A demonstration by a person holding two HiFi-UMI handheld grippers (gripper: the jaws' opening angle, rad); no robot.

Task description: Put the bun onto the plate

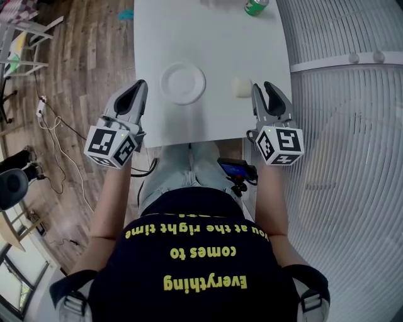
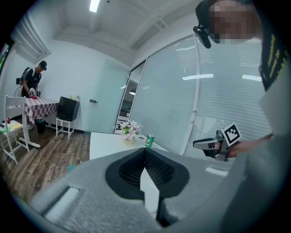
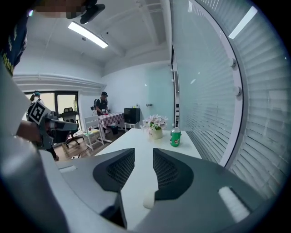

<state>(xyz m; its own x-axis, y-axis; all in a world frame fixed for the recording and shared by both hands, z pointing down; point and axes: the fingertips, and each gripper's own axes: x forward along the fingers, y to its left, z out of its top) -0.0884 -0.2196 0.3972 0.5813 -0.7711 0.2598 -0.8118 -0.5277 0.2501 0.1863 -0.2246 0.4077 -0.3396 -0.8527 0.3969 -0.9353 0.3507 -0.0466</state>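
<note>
A pale bun [image 1: 240,87] lies on the white table [image 1: 208,38], to the right of a round white plate [image 1: 182,83]. My right gripper [image 1: 263,89] hovers just right of the bun, near the table's front right corner. In the right gripper view its jaws [image 3: 144,152] stand apart with nothing between them, and the bun [image 3: 148,200] shows low down beside the right jaw. My left gripper [image 1: 140,87] is at the table's left edge, left of the plate. Its tips [image 2: 145,151] meet, with nothing held.
A green can [image 1: 255,6] stands at the far right of the table, with a vase of flowers [image 3: 156,124] near it. A wall of white blinds [image 1: 352,126] runs along the right. Wooden floor, cables and chairs [image 1: 25,38] lie to the left.
</note>
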